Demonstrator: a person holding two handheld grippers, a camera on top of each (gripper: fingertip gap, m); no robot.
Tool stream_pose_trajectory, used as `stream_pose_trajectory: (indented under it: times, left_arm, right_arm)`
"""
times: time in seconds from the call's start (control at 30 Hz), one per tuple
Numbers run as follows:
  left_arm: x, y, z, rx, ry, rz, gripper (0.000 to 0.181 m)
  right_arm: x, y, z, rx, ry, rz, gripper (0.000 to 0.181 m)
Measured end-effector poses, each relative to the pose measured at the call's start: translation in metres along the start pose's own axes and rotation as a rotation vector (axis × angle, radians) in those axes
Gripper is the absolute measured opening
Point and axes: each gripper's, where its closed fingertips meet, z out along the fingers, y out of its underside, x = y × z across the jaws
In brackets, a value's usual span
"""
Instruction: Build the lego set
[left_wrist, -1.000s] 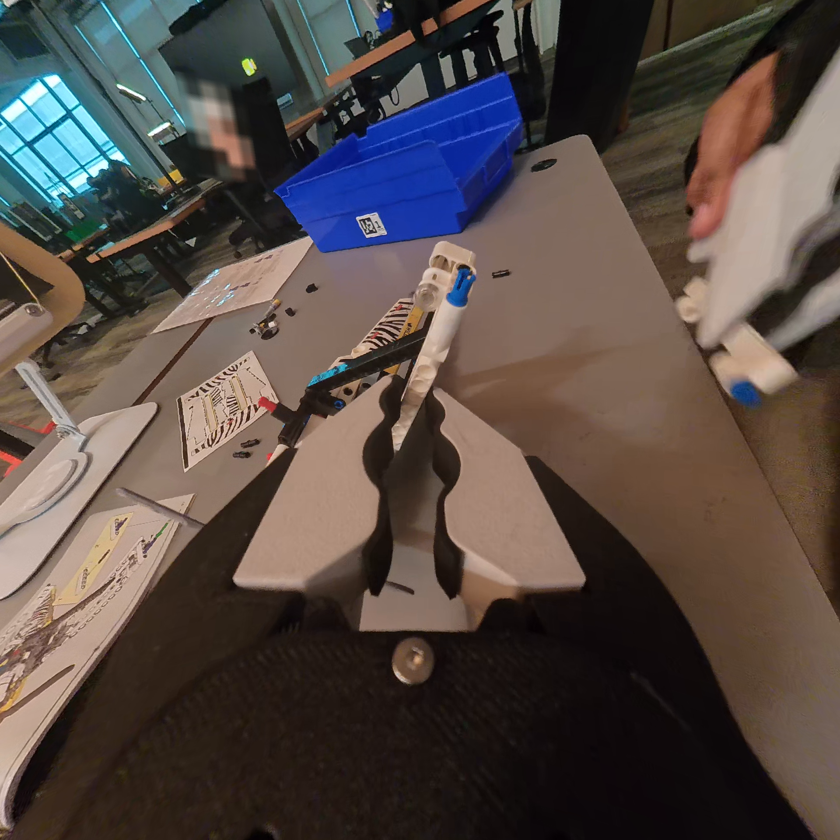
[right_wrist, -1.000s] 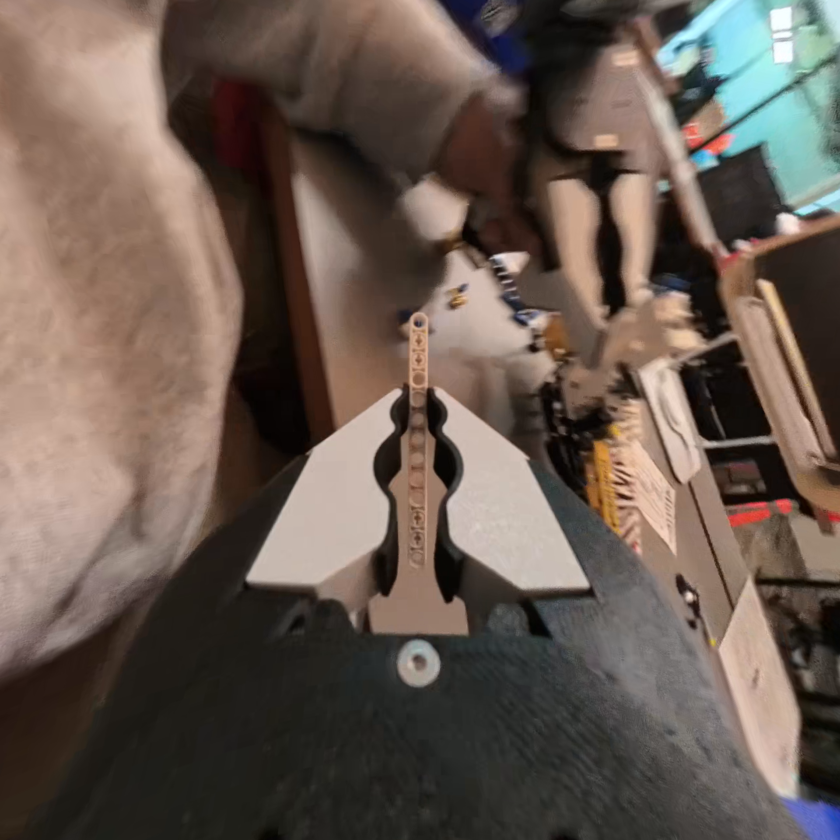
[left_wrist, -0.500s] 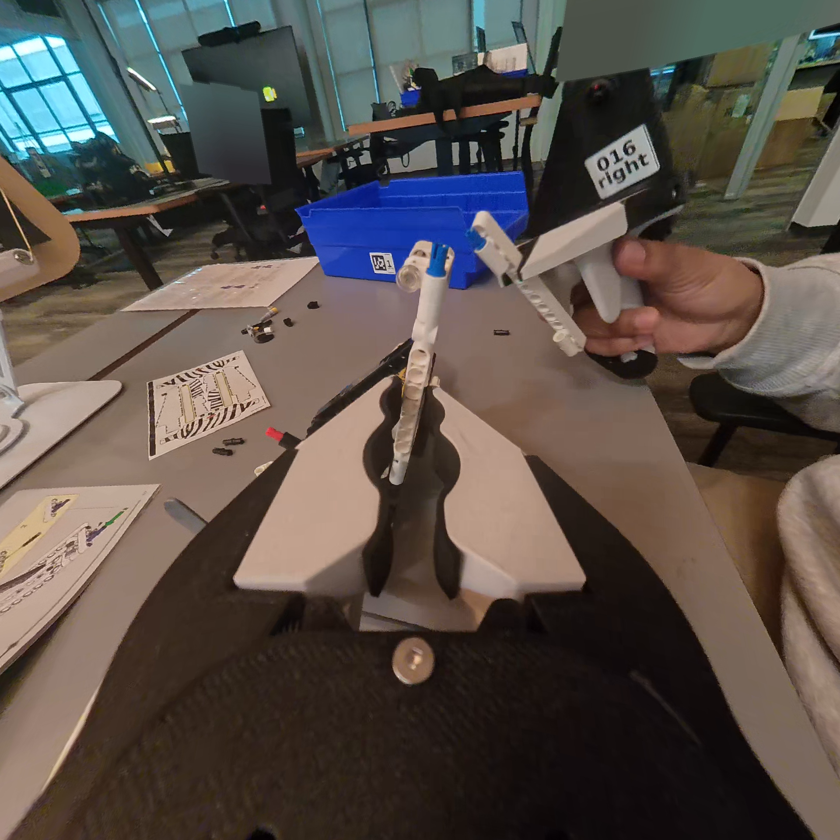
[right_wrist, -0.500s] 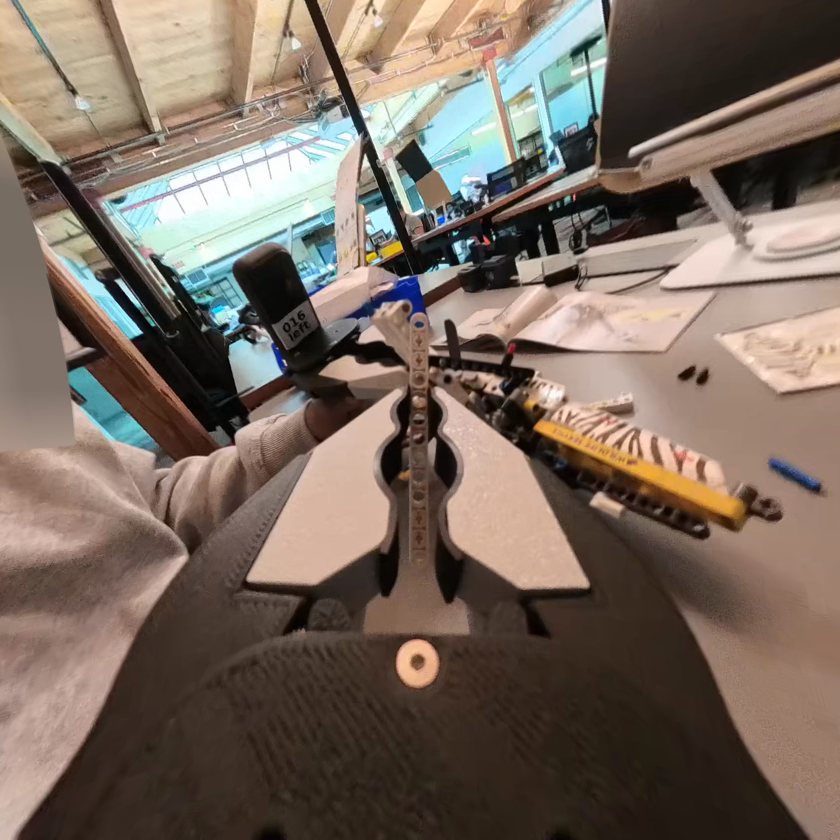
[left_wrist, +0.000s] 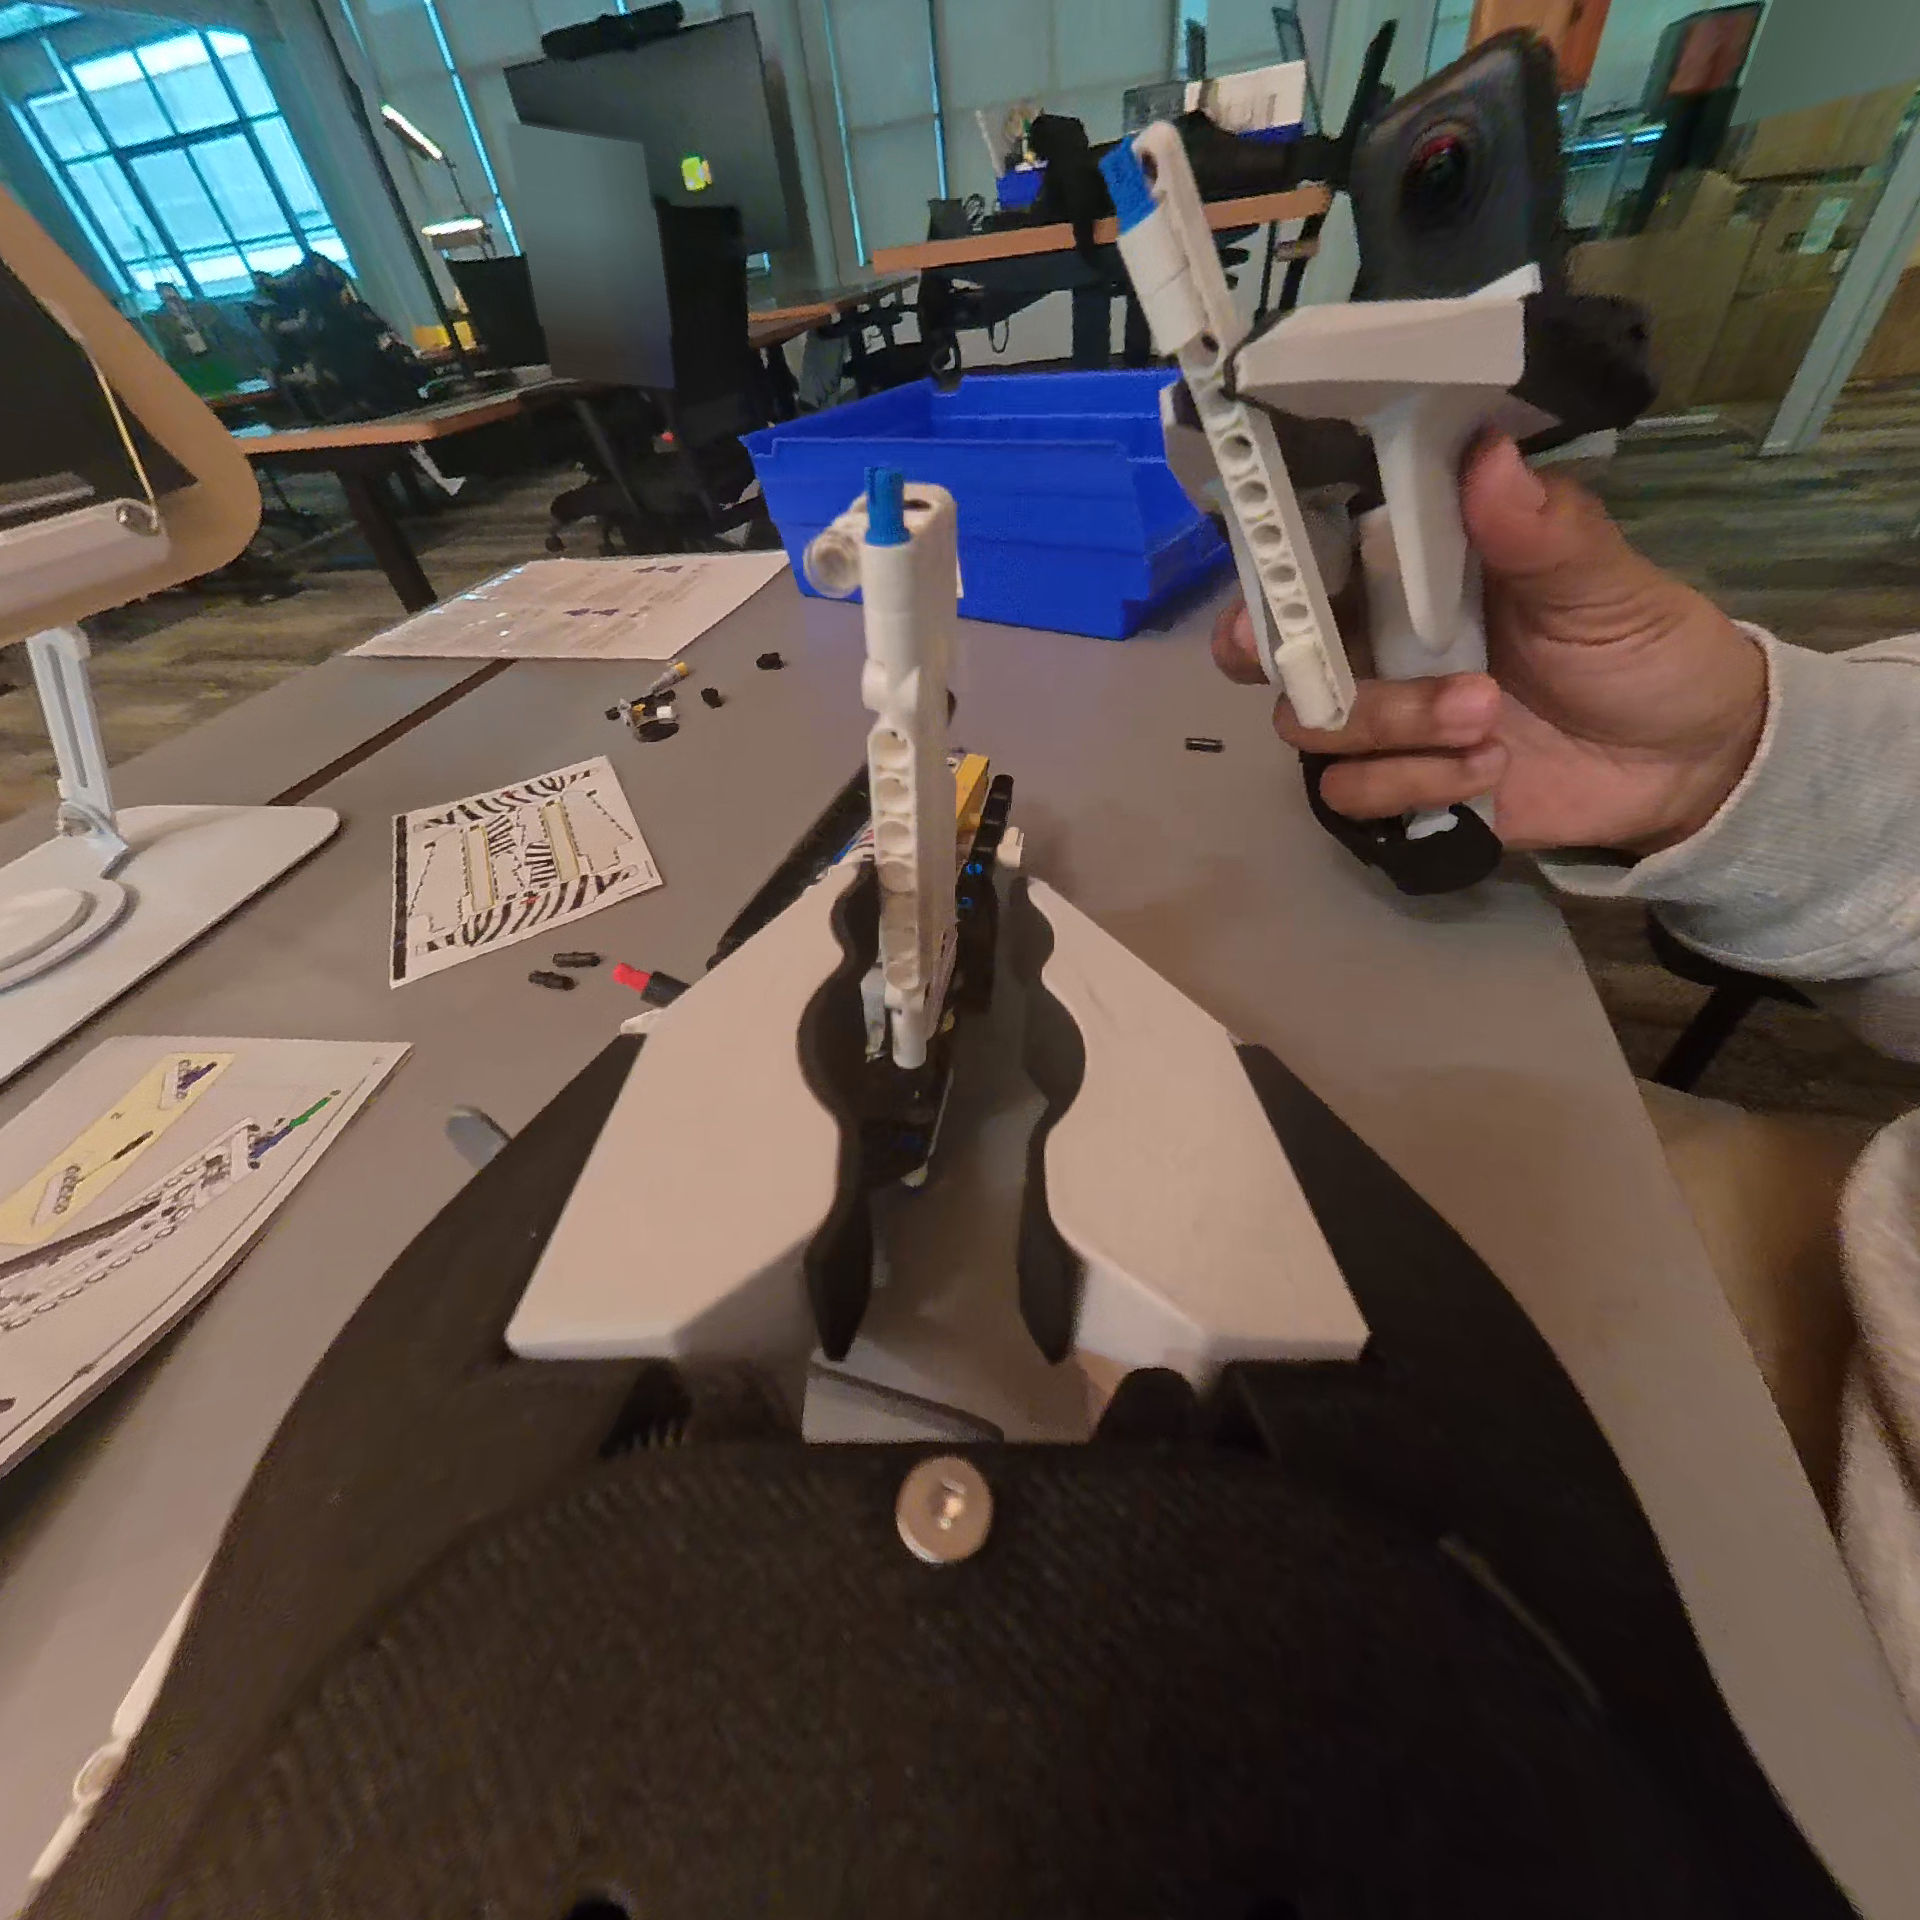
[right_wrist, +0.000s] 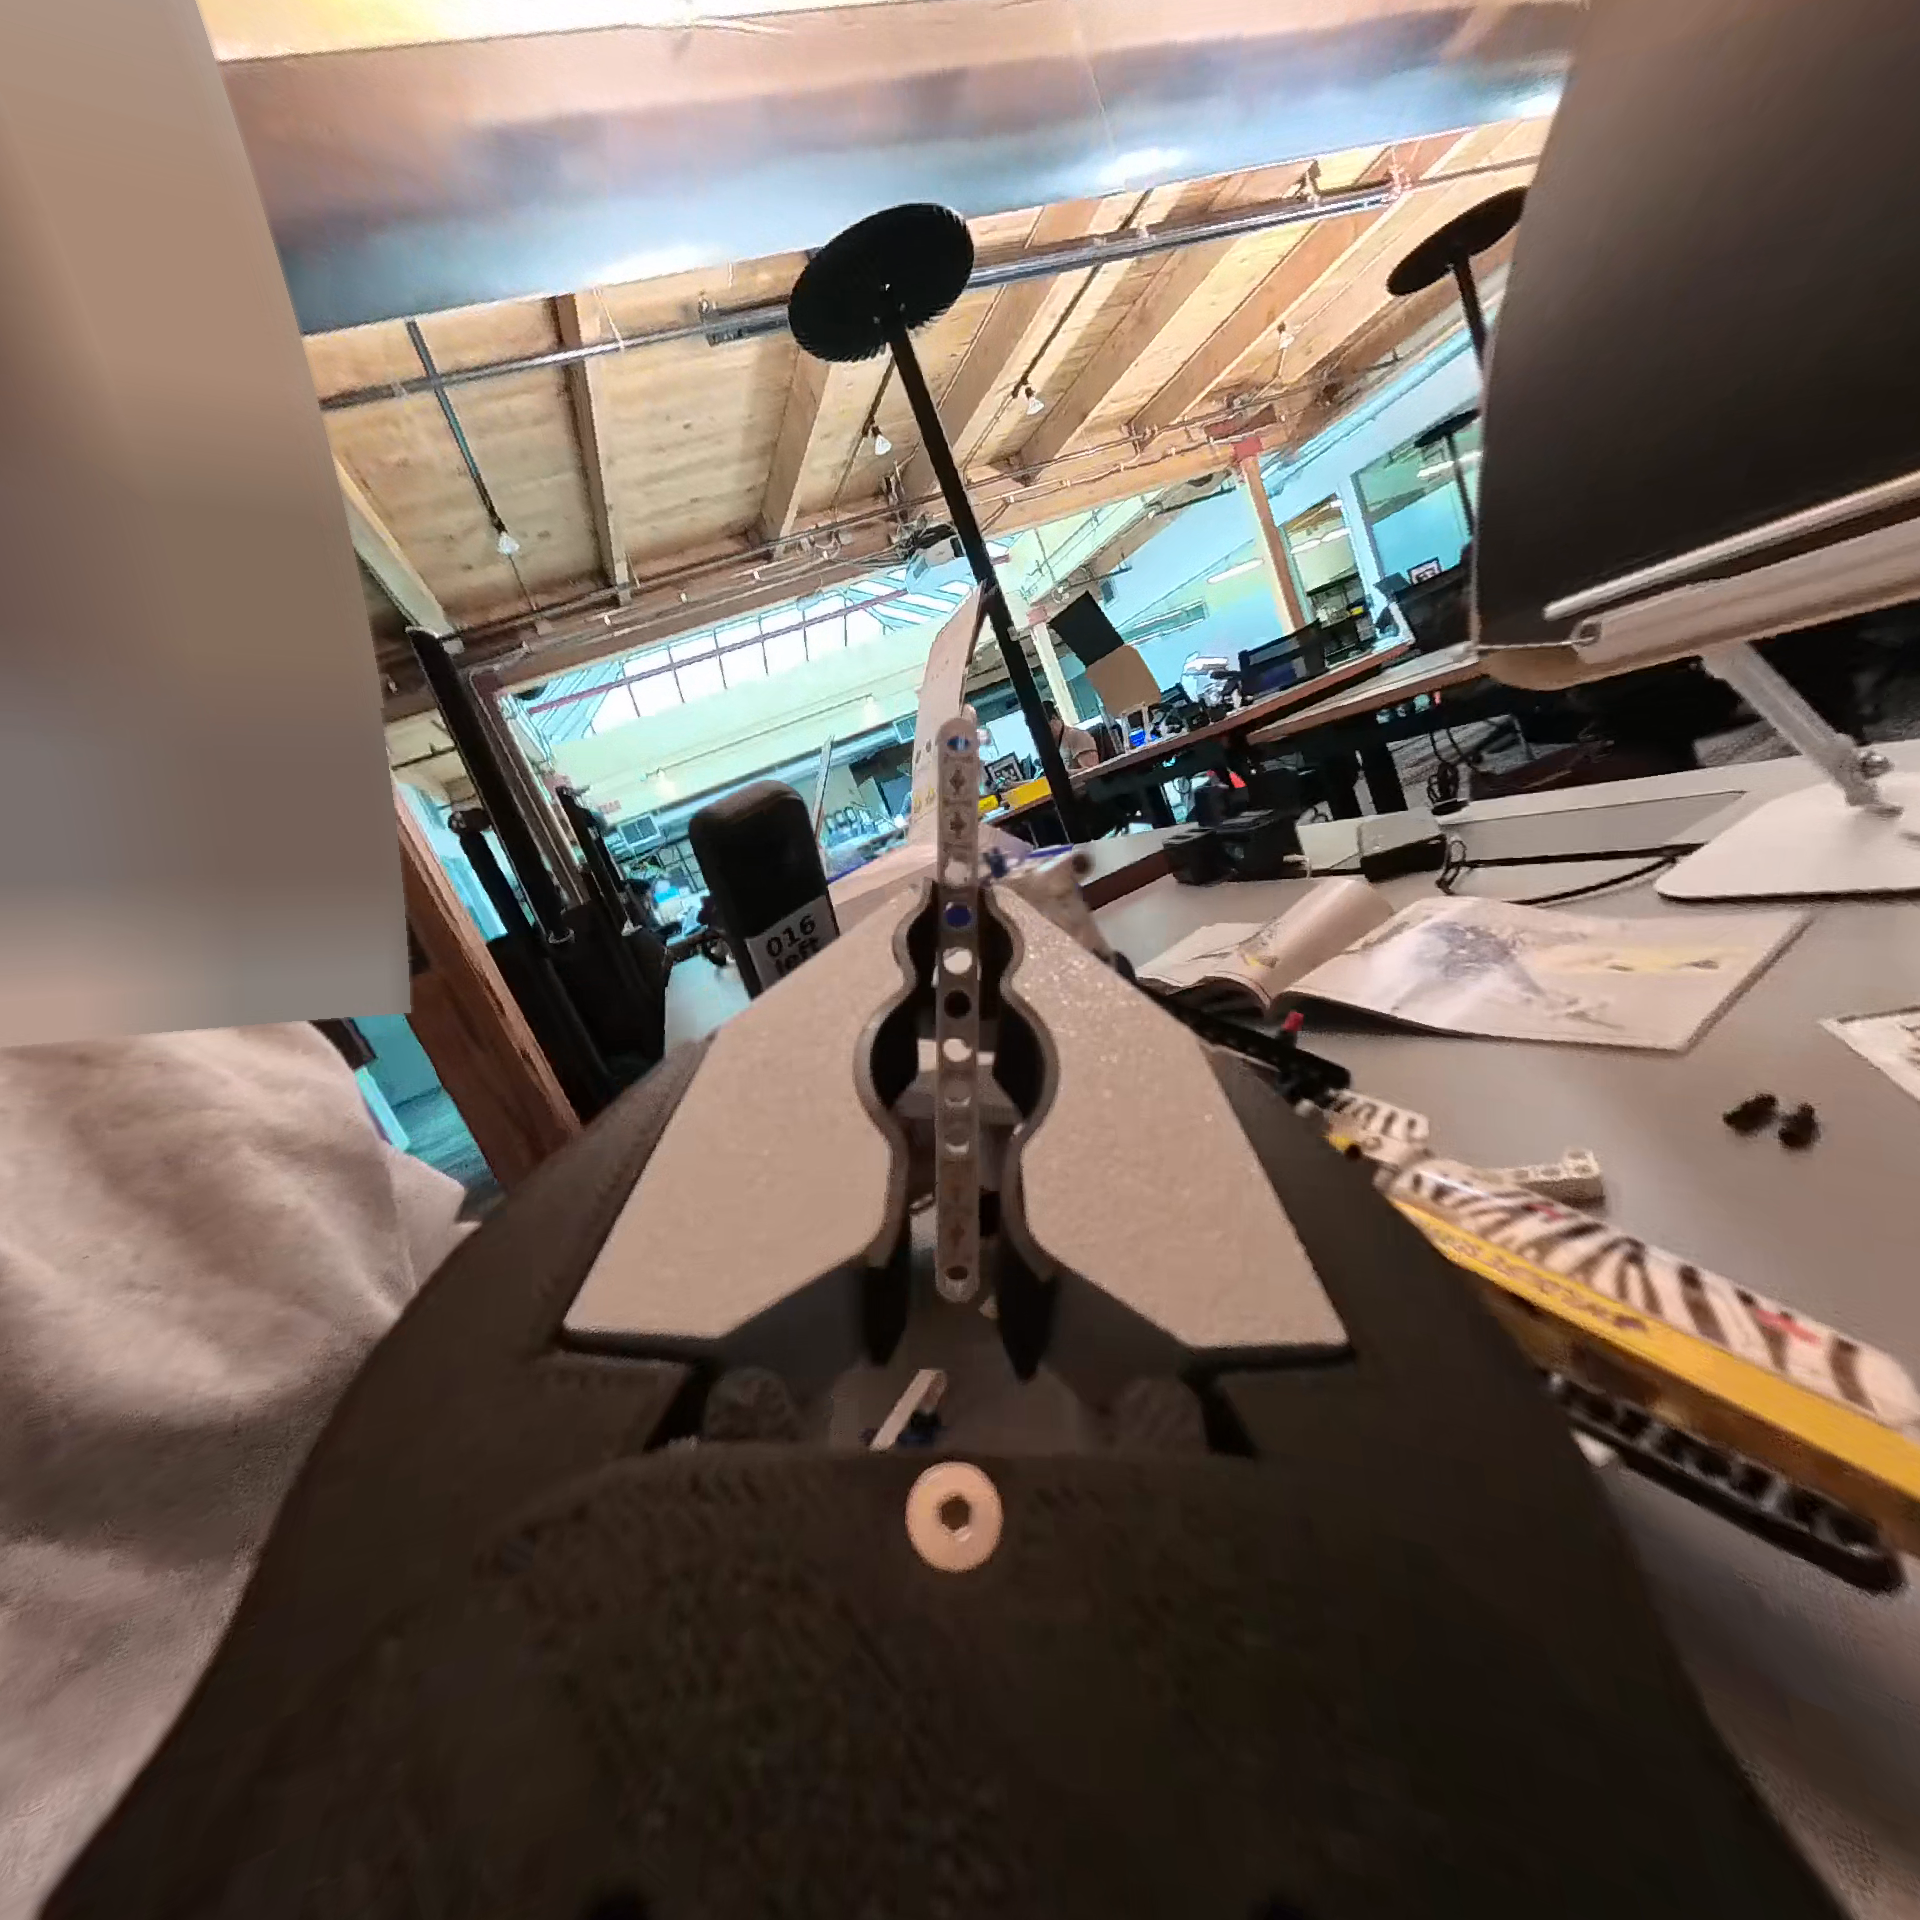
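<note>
Left gripper (left_wrist: 914, 997) clamped on white beam (left_wrist: 902, 748), blue pin up, above table (left_wrist: 1299, 935) centre. Right gripper (left_wrist: 1236, 379) clamped on second white beam (left_wrist: 1236, 436), raised beside it. Judged: beams held upright, apart, for alignment before joining. Yellow striped model (right_wrist: 1621, 1320) rests on table below.

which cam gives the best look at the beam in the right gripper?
Left wrist view: the white beam shows side-on, full length, blue pin on top, clamped in the right gripper. Right wrist view shows the same beam foreshortened, hole face on, its top against background clutter.
</note>
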Motion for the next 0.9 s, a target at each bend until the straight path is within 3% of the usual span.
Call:
stream_pose_trajectory:
  times: [0.1,0.23,0.37,0.53,0.73,0.9]
  left_arm:
    - [-0.001,0.000,-0.001,0.004,-0.005,-0.008,0.020]
    - [-0.004,0.001,-0.003,0.004,-0.016,-0.005,0.017]
    - [-0.004,0.001,-0.003,-0.007,-0.031,0.008,0.014]
    - [-0.006,0.002,-0.003,-0.010,-0.042,0.007,0.017]
    - [-0.009,0.001,-0.006,-0.008,-0.074,0.025,0.019]
    - [-0.015,-0.006,-0.013,0.029,-0.114,0.029,0.026]
  right_arm:
    - [0.003,0.020,0.005,-0.098,0.029,-0.011,0.005]
    - [-0.006,0.026,-0.003,-0.101,0.022,-0.107,0.005]
    - [0.026,0.057,-0.021,-0.334,0.248,-0.186,0.006]
    - [0.045,0.086,-0.036,-0.608,0.398,-0.284,0.006]
    - [0.030,0.078,-0.009,-0.518,0.285,-0.272,0.006]
    - [0.025,0.063,-0.008,-0.440,0.268,-0.276,0.006]
